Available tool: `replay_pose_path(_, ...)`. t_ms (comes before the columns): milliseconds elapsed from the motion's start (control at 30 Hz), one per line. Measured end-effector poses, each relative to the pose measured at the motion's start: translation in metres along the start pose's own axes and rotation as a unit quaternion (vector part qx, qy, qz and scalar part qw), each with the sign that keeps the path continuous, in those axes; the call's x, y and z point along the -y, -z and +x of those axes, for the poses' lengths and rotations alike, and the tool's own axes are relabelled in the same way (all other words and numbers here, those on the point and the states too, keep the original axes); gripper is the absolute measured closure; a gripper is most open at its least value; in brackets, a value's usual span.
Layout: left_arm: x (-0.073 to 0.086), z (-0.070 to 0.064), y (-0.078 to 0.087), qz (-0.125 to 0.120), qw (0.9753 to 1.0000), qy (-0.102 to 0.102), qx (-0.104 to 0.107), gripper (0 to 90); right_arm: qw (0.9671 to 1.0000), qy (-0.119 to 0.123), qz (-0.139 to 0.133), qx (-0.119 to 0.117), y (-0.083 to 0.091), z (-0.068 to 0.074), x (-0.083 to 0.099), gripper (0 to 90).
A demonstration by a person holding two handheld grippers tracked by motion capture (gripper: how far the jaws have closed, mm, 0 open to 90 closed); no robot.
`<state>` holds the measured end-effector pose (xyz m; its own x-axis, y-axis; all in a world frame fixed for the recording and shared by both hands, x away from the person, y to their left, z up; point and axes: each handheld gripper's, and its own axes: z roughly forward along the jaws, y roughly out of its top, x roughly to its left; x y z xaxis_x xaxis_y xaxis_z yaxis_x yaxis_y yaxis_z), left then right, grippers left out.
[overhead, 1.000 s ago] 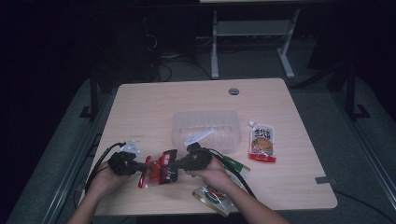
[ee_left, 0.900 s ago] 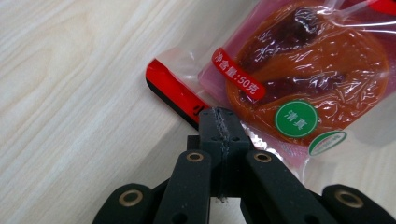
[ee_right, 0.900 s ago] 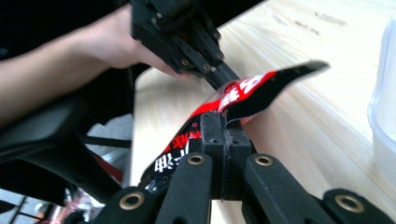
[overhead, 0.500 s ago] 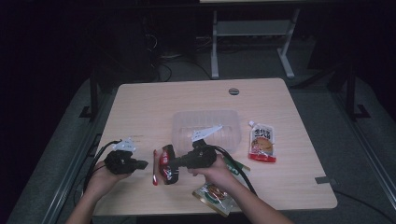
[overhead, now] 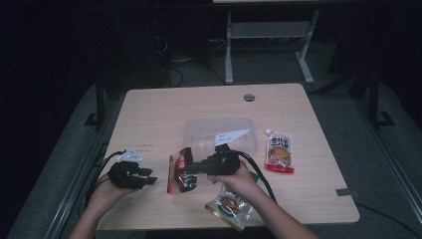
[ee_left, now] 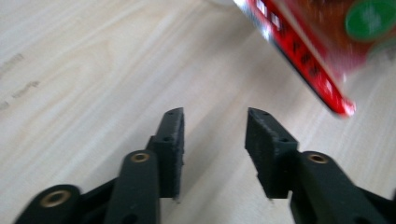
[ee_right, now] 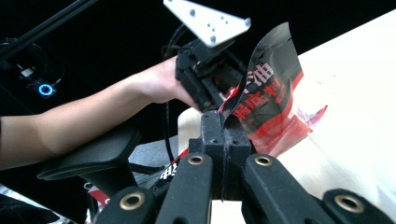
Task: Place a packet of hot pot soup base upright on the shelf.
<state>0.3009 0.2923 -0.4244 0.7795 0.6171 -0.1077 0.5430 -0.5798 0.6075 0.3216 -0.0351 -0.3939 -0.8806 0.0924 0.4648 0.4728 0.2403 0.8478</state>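
Observation:
A red and black snack packet (overhead: pixel 185 170) hangs just above the table, pinched at its edge by my right gripper (overhead: pixel 193 169), which is shut on it. In the right gripper view the jaws (ee_right: pixel 224 128) are closed together on the packet (ee_right: pixel 268 100), and the other gripper (ee_right: pixel 210 79) shows behind it. My left gripper (overhead: pixel 149 179) is open a short way left of the packet, low over the wood. Nothing lies between its jaws (ee_left: pixel 215 140), and the packet's red edge (ee_left: pixel 303 51) shows at the upper right, apart from them.
A clear plastic tub (overhead: pixel 219 130) sits in the middle of the table (overhead: pixel 159 114) behind the right gripper. A red and white sauce pouch (overhead: pixel 279 155) lies to its right. Another snack packet (overhead: pixel 230 206) lies near the front edge, under the right forearm.
My left gripper has let go of the packet, opened and drawn back to the left. The right gripper stays shut on the packet and has lifted it slightly.

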Motion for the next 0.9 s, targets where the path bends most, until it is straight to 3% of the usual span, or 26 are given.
replay_pose_path(467,0.017,-0.023,0.002,0.004,0.9999,0.006,0.008,42.0,0.9993,0.019,-0.029,0.014,0.042,0.012,-0.017,90.0)
replay_pose_path(667,0.017,-0.024,-0.003,0.008,0.9999,-0.005,0.008,34.1,0.9983,0.027,-0.041,0.031,0.057,0.013,-0.024,90.0)
replay_pose_path(900,0.018,-0.024,-0.007,0.007,0.9998,-0.011,0.012,33.2,0.9972,0.033,-0.040,0.054,0.063,0.011,-0.032,90.0)
